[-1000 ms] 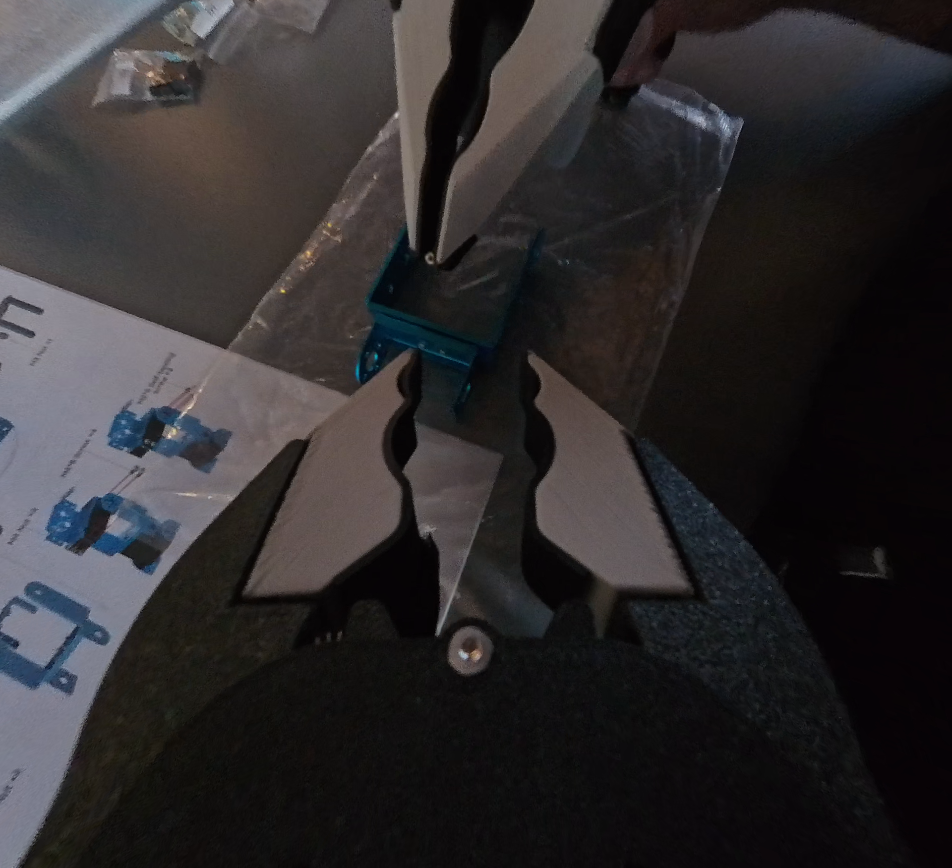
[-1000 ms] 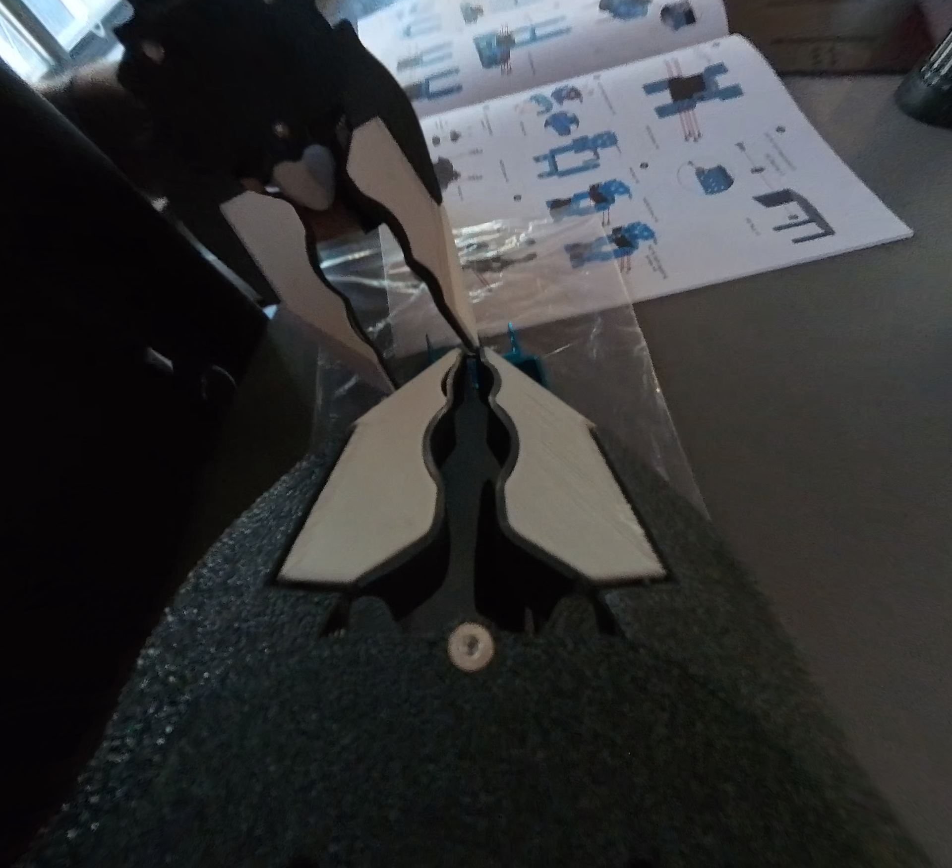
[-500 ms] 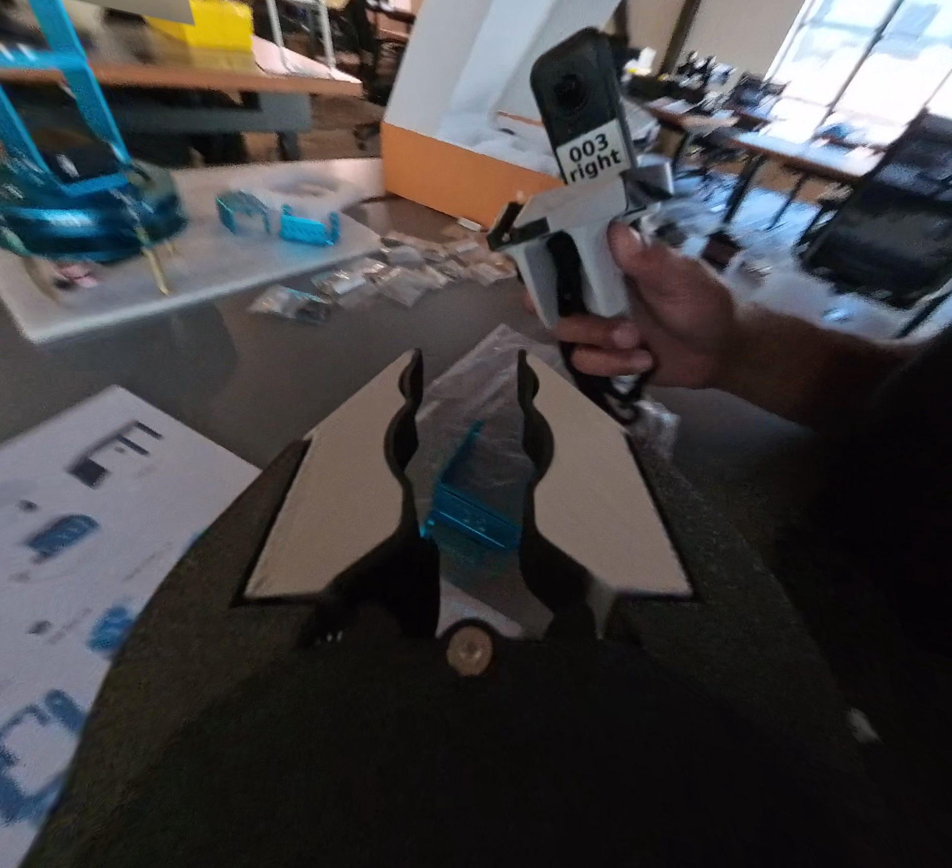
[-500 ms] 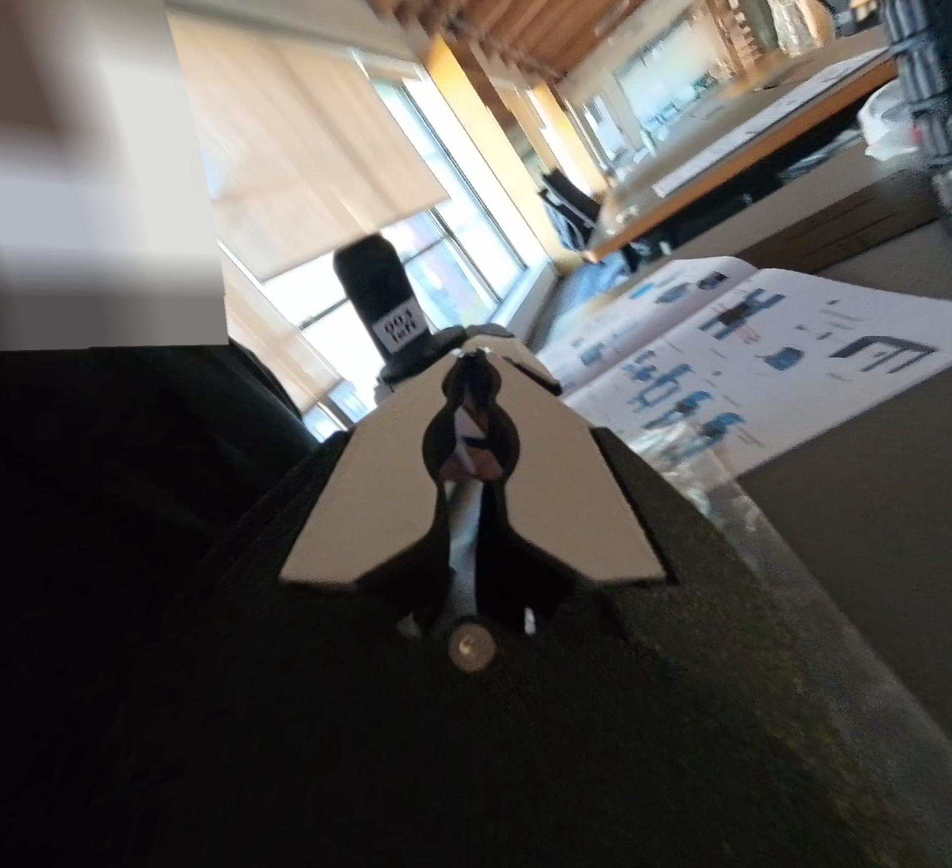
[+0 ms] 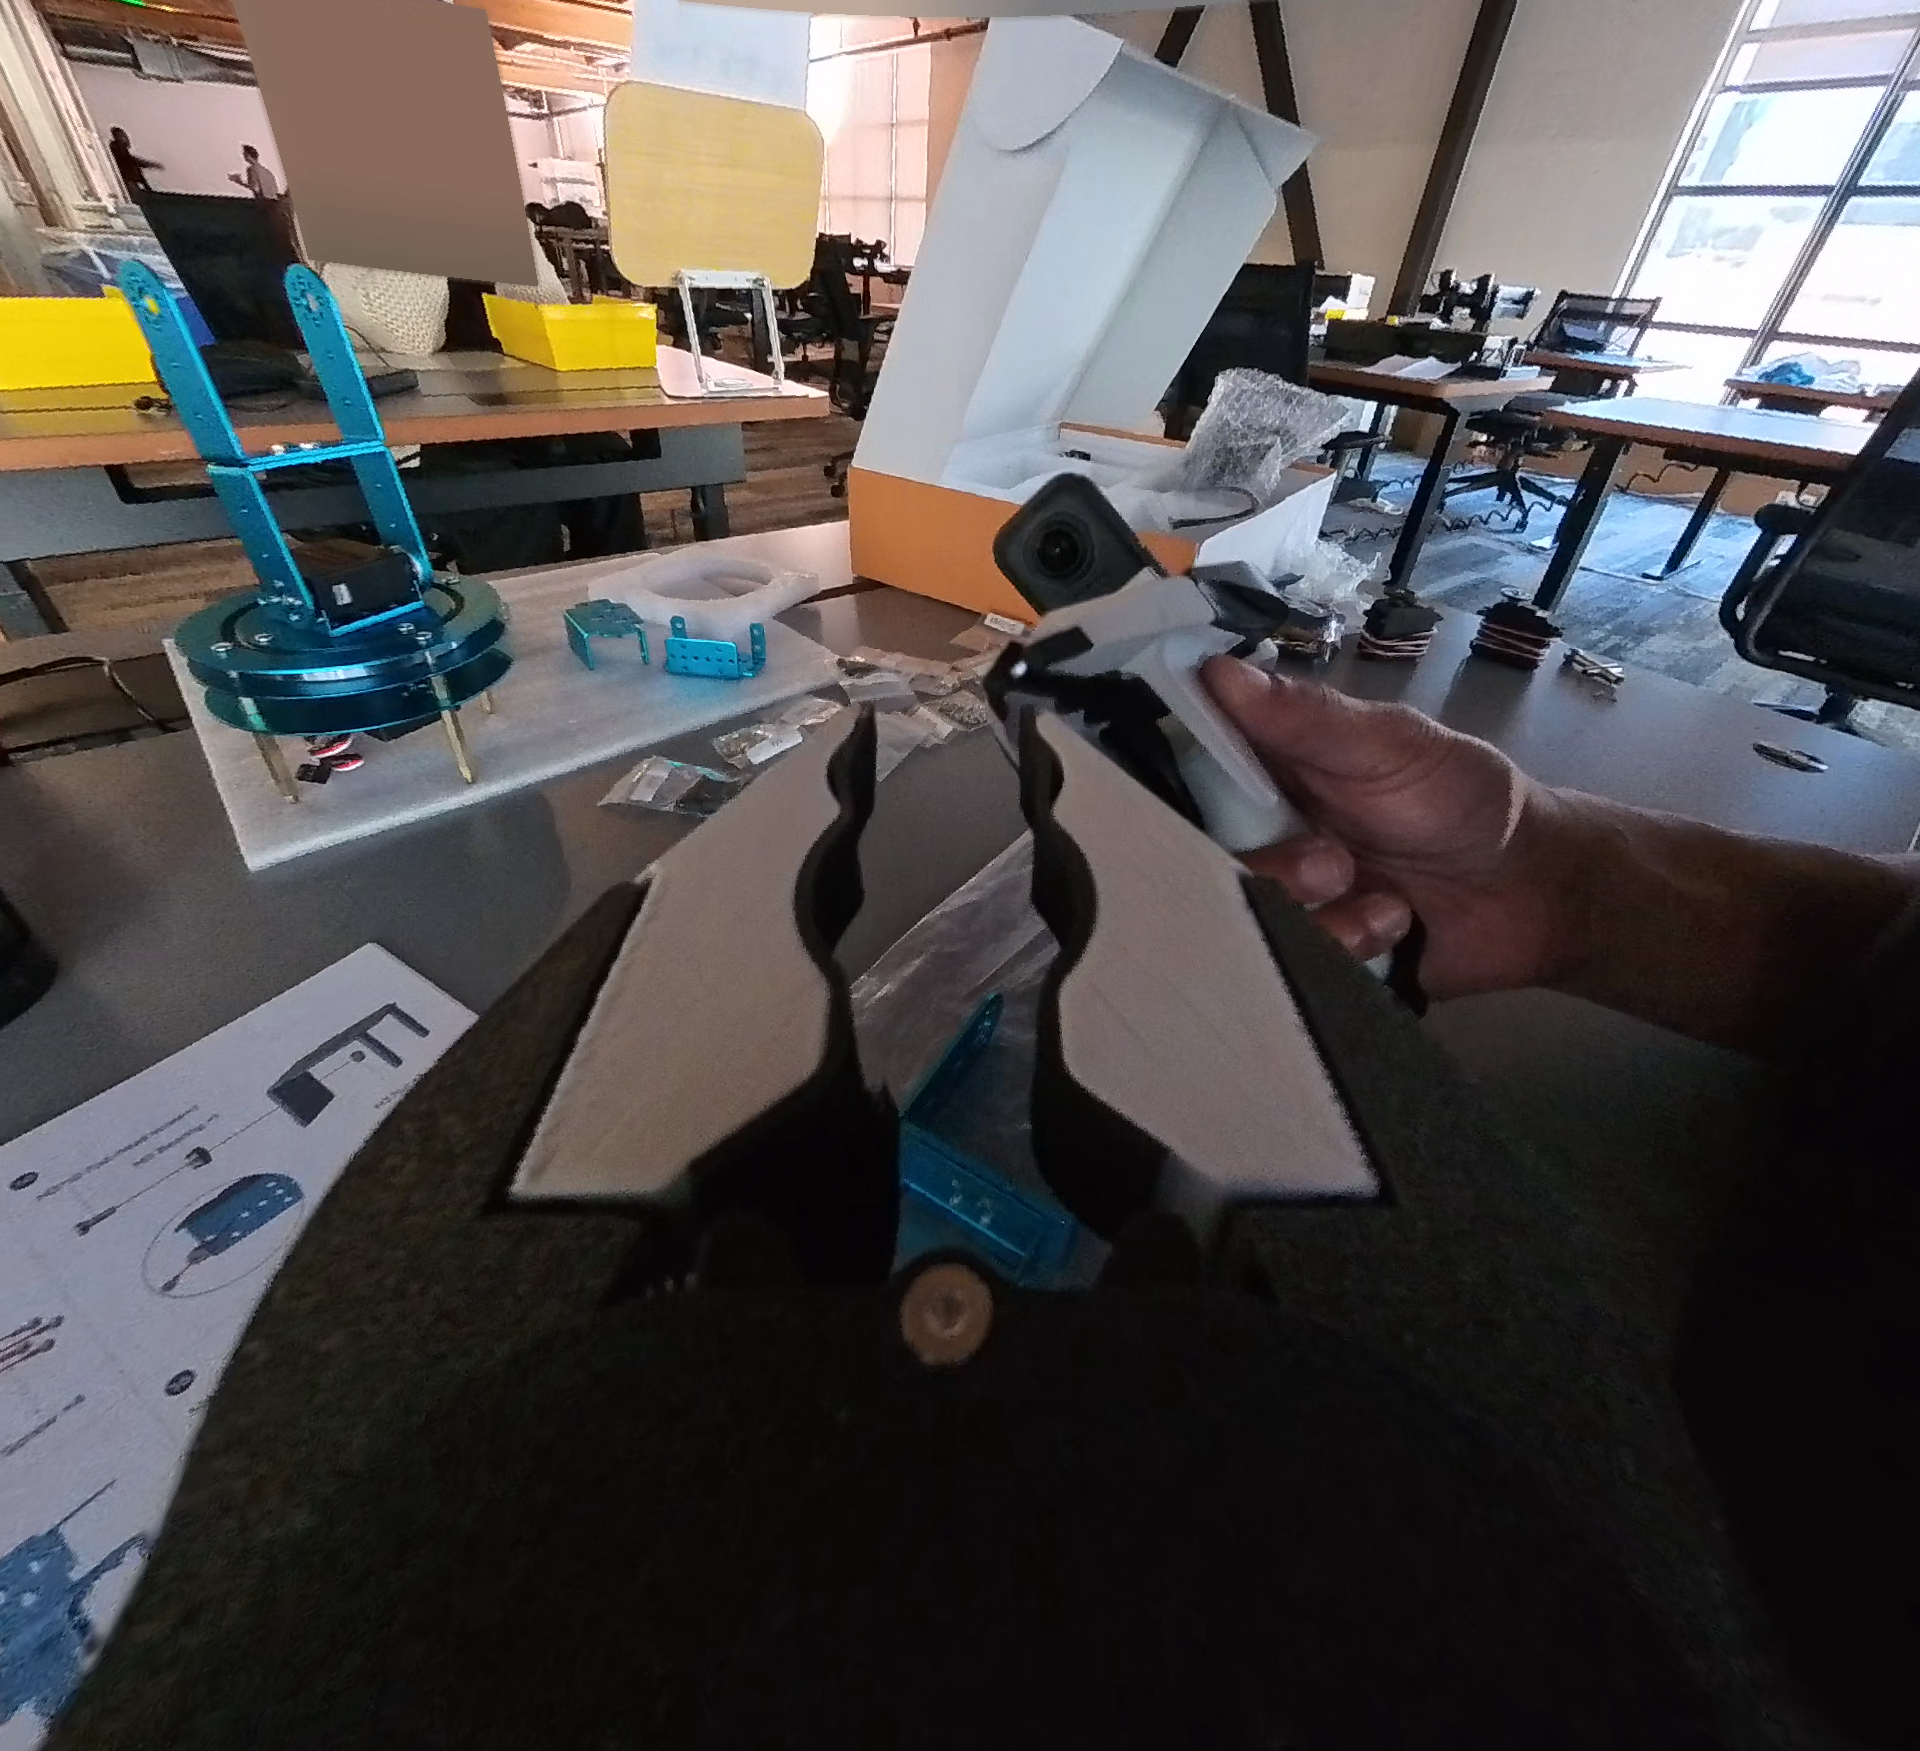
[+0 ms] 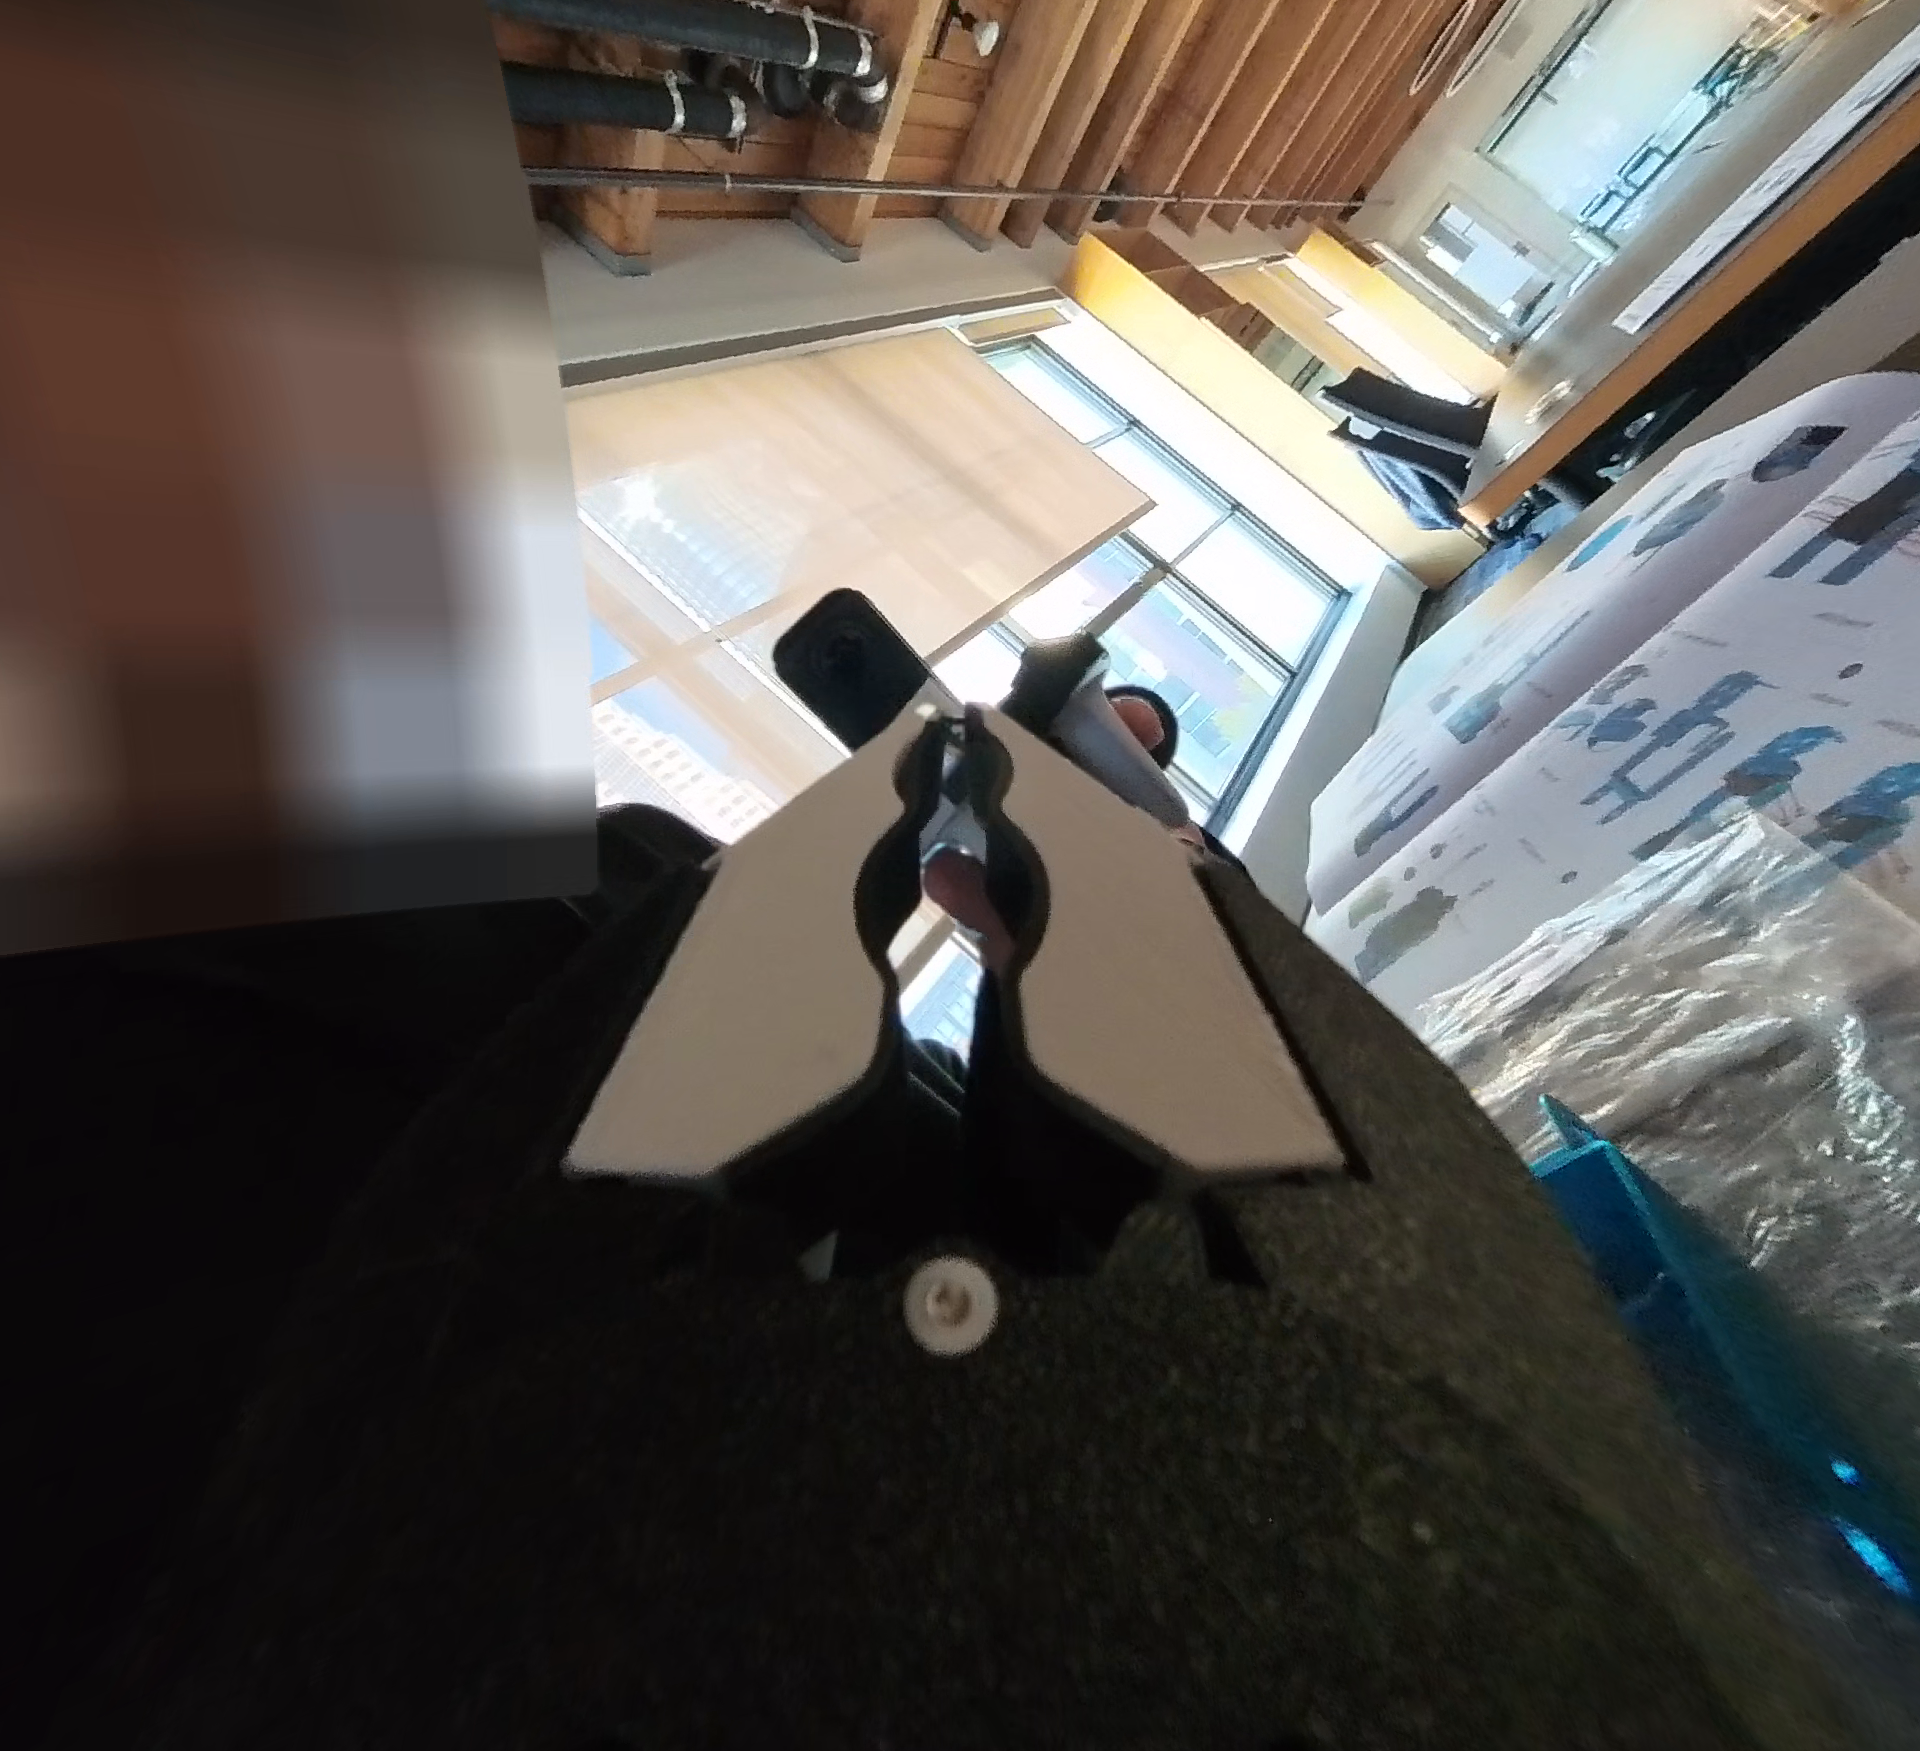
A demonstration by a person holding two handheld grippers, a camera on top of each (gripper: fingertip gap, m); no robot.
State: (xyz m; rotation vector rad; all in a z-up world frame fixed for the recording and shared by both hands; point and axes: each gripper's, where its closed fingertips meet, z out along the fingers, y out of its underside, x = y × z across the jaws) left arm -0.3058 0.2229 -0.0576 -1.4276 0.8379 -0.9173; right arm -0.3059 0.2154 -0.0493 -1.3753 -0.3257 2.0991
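My left gripper (image 5: 943, 737) is open and empty, raised and tilted up above the grey table. A blue metal U-bracket (image 5: 977, 1192) lies below it, seen low between the fingers, on a clear plastic bag (image 5: 951, 932). My right gripper (image 6: 951, 721) is shut, pointing up towards the windows; I cannot tell if anything small is pinched at its tips. It also shows in the left wrist view (image 5: 1023, 675), held by a hand (image 5: 1382, 828) just right of my left fingers. In the right wrist view the bracket (image 6: 1621, 1213) and bag (image 6: 1662, 974) lie at the lower right.
An open instruction booklet (image 5: 156, 1182) lies at the left. Behind stand a blue arm assembly (image 5: 322, 579) on a white foam board (image 5: 436, 797), loose blue brackets (image 5: 665, 641), small parts bags (image 5: 748, 745) and an open white and orange box (image 5: 1039, 351). Both grippers' tips are close together, under 4 cm apart. The blue arm assembly (image 5: 322, 579) lies around 30 cm away from my left fingertips.
Both grippers have lifted off the bracket and tilted up, so the views now show the room. The right gripper stays shut and the left stays open.
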